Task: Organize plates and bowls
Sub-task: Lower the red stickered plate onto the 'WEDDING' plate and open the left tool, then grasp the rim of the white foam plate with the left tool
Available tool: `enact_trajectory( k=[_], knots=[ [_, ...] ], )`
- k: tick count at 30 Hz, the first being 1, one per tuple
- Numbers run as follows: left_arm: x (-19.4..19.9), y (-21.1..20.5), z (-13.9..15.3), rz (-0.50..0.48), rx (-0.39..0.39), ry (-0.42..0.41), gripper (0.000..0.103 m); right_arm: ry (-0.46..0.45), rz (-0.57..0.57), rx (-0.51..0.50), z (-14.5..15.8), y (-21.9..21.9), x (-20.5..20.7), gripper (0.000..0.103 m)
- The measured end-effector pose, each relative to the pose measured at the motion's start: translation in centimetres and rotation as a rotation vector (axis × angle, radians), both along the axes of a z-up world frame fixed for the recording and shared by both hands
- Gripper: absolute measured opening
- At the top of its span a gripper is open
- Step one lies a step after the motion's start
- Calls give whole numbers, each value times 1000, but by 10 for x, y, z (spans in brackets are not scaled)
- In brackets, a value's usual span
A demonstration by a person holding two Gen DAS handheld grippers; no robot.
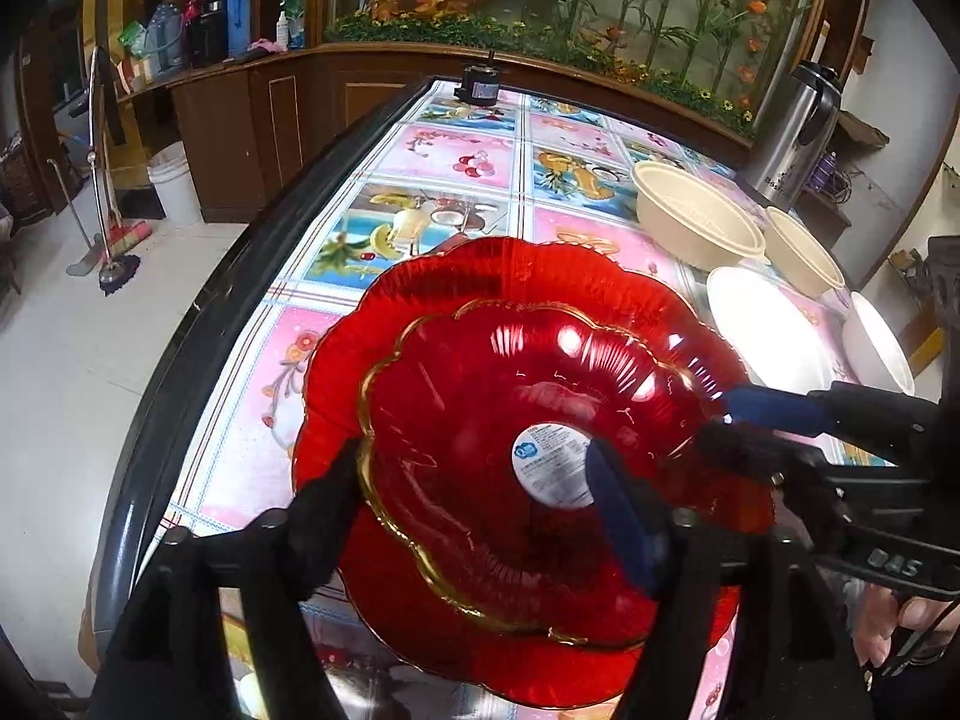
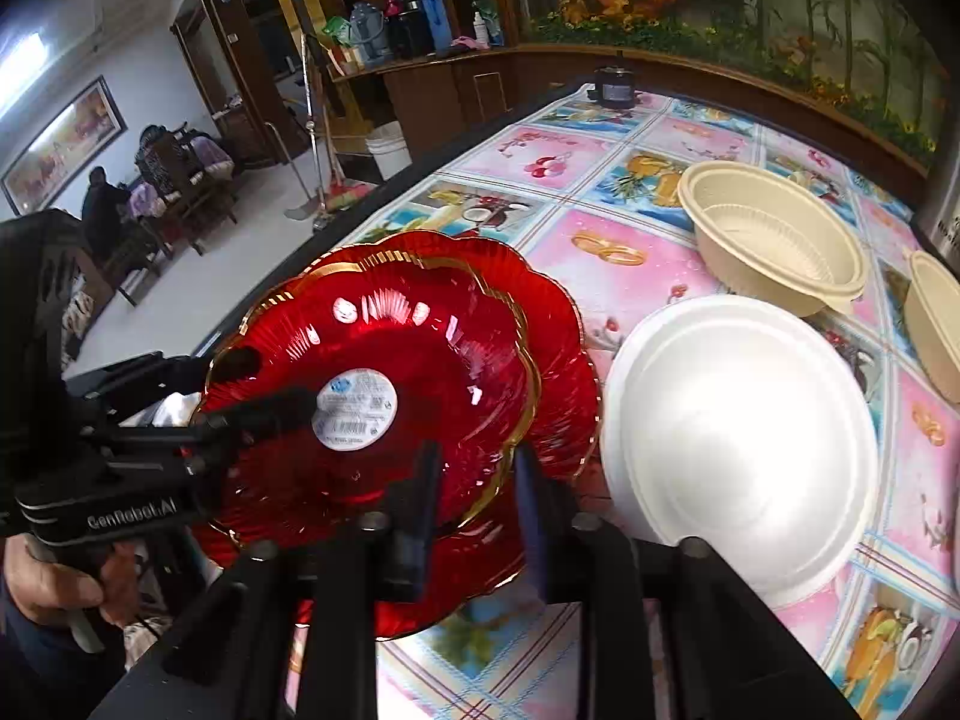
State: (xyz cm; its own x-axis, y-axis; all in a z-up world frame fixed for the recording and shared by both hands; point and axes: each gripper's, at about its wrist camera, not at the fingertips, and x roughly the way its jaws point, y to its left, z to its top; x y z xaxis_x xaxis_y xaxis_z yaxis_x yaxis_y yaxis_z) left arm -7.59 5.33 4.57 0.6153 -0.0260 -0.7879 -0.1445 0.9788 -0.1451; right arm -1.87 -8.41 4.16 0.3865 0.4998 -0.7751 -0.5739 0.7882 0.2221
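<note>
At the table's near edge, your right gripper (image 2: 474,480) pinches the rim of the smaller gold-edged red glass plate (image 1: 510,420), nested on the larger red scalloped plate (image 1: 420,288). Your left gripper (image 1: 474,480) straddles it, spread wide, gripping nothing. Glass is slick: a one-sided pinch may slip, or drag the lower plate into the white foam bowl (image 2: 738,432) just beside.

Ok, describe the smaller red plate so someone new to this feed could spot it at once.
Start at the long table with the fruit-print cloth. Near its left edge two red scalloped plates sit stacked, left of a white foam bowl. The smaller red plate is the upper one: gold-trimmed rim and a round white label at its centre, unlike the wider red plate beneath.
</note>
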Motion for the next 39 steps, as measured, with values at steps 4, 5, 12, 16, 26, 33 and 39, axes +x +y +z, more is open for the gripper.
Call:
enact_trajectory(
  k=[4,5,12,16,26,33,39],
  knots=[
    [-2,1,4,15,13,-6,82,8,6,41,5,-3,-3,56],
    [-3,2,4,19,9,-5,82,9,6,45,6,-5,-4,56],
    [-9,1,13,26,10,-22,82,5,-55,135,22,-41,-9,57],
    [-10,-9,18,6,16,-34,82,-2,-144,185,32,-81,-7,57],
    [-9,-35,24,-54,35,-41,82,51,-396,167,12,-155,24,61],
    [-8,-49,25,-87,46,-35,82,157,-387,198,-19,-152,39,16],
    [-10,-73,33,-153,37,-52,82,108,-354,180,2,-181,-2,12]
  ],
)
